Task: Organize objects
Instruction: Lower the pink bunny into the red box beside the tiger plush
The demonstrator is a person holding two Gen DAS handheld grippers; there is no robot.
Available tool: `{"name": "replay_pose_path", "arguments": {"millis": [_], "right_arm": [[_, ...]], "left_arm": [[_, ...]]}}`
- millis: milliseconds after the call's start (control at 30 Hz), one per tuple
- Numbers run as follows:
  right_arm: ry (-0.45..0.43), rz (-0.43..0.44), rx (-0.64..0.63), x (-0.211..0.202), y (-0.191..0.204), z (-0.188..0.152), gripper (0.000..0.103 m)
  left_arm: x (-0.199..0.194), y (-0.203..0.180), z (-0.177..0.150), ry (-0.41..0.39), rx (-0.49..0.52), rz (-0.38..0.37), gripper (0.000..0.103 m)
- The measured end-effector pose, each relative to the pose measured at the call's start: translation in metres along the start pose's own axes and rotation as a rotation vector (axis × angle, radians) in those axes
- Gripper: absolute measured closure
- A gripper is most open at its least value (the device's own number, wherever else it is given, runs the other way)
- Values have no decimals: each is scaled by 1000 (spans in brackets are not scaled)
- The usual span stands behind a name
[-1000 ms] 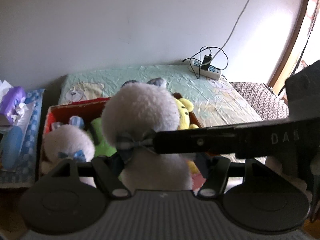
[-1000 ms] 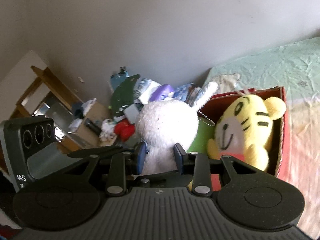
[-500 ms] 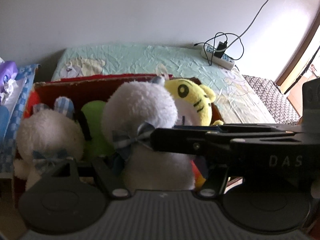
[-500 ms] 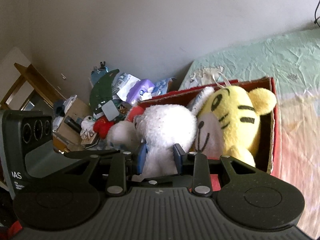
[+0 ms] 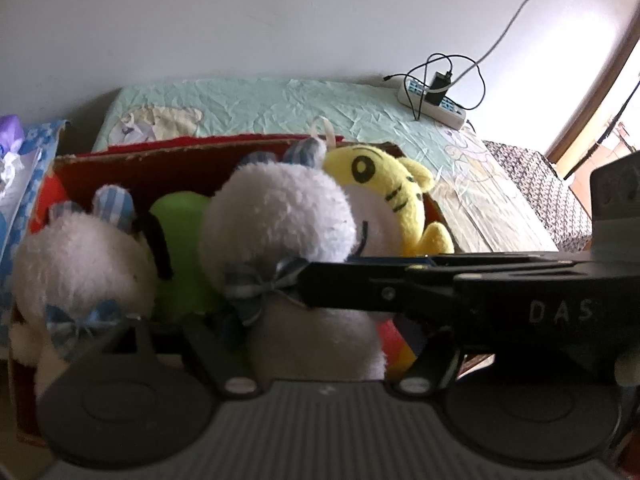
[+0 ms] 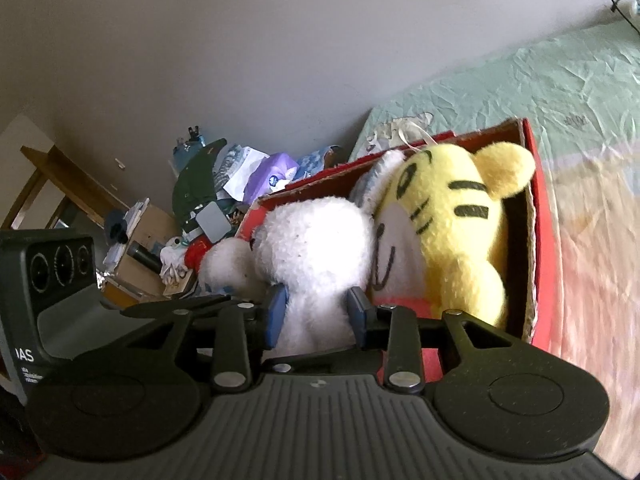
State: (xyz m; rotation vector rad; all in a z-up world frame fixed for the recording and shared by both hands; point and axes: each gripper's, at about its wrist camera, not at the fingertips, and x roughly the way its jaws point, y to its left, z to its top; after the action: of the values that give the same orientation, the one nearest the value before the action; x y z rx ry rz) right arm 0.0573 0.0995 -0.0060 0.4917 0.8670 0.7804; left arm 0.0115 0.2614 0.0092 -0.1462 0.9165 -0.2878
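A white plush bunny (image 5: 280, 216) with a blue checked bow stands in the red cardboard box (image 5: 180, 152), pressed against a yellow tiger plush (image 5: 384, 184). My left gripper (image 5: 320, 340) straddles the bunny's body; its jaws are opening and the pads stand off the fur. In the right wrist view my right gripper (image 6: 316, 314) pinches the same bunny (image 6: 316, 240) with both blue pads (image 6: 276, 316), its jaws opening only slightly. The tiger (image 6: 460, 216) leans at the box's right wall (image 6: 544, 240). A second white bunny (image 5: 80, 264) and a green plush (image 5: 180, 248) fill the box's left half.
The box sits on a bed with a pale green sheet (image 5: 280, 100). A power strip with cables (image 5: 436, 100) lies at the bed's far right. Left of the bed is a pile of clutter (image 6: 160, 240) with a purple tissue pack (image 6: 272, 176). The right tool's black housing (image 5: 520, 304) crosses the left view.
Both grippers came down with the bunny, which now sits in the box against the tiger. The left fingers have spread apart from its body.
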Motion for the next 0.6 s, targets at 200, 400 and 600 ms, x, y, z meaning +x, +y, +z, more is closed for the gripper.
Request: {"name": "replay_pose_path", "arguments": {"millis": [200,400,600], "right_arm": [[-2,-16,8,-1,1,-1,61],[-4,-33,19,-3,-2,-2,58],[-13,-48,5,-3,1,-4,59]], "left_arm": [[3,-2,0,13,13,7,21],[6,-8,0,23,33,19,15],[6,-10,1,29,34,31,11]]}}
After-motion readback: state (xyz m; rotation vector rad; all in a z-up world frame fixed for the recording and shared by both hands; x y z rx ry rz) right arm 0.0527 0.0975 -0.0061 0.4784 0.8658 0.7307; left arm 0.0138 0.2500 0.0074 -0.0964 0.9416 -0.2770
